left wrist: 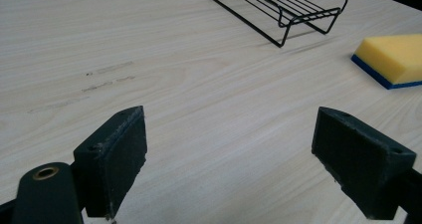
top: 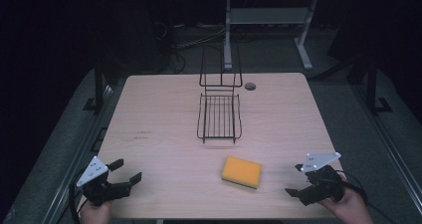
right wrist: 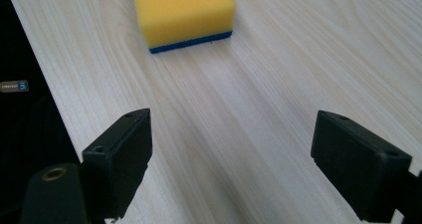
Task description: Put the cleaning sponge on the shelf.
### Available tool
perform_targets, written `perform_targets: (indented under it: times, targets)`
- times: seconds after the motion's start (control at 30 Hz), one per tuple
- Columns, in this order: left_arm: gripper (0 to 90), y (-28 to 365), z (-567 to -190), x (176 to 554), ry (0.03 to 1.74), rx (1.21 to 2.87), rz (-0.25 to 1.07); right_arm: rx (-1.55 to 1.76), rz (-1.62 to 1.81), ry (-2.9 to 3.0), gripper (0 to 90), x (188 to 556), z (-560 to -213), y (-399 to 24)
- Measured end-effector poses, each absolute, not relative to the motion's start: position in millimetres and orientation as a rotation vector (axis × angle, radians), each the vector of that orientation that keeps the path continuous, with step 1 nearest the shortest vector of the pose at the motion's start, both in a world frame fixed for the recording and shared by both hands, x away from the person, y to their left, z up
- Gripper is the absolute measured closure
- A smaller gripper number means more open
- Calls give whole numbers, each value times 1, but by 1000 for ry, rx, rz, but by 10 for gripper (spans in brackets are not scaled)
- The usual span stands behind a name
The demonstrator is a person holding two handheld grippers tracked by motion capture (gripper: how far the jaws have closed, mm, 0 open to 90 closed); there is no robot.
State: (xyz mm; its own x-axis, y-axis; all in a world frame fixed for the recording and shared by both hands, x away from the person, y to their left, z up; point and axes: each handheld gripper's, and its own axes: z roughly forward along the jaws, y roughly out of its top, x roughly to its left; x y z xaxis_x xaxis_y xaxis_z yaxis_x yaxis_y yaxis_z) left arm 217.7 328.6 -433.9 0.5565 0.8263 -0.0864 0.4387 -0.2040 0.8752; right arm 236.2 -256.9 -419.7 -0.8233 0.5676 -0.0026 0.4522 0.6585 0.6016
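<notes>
- Two grippers idle at the near counter (top: 159, 114) edge: left gripper (top: 125, 171) and right gripper (top: 297, 180), both jaws wide, empty.
- Sponge (top: 241, 171) lies flat between them, nearer the right, short of the wire rack (top: 219, 117).
- Risk, judged: a shallow pinch on soft foam could slip; a careless approach could nudge the light rack.

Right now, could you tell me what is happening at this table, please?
A person sits at a wooden table with a claw in each hand. The left claw and the right claw both rest near the front edge, wide open and holding nothing. A yellow sponge with a blue underside lies between them, closer to the right claw and untouched. A black wire rack stands farther back, with nothing in it.
</notes>
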Motion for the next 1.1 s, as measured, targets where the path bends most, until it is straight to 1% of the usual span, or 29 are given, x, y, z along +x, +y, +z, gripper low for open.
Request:
perform_targets:
  times: [1.1]
  targets:
    - [134, 326, -433, 217, 1020, 1833, 507, 636, 798, 2794, 158, 264, -408, -204]
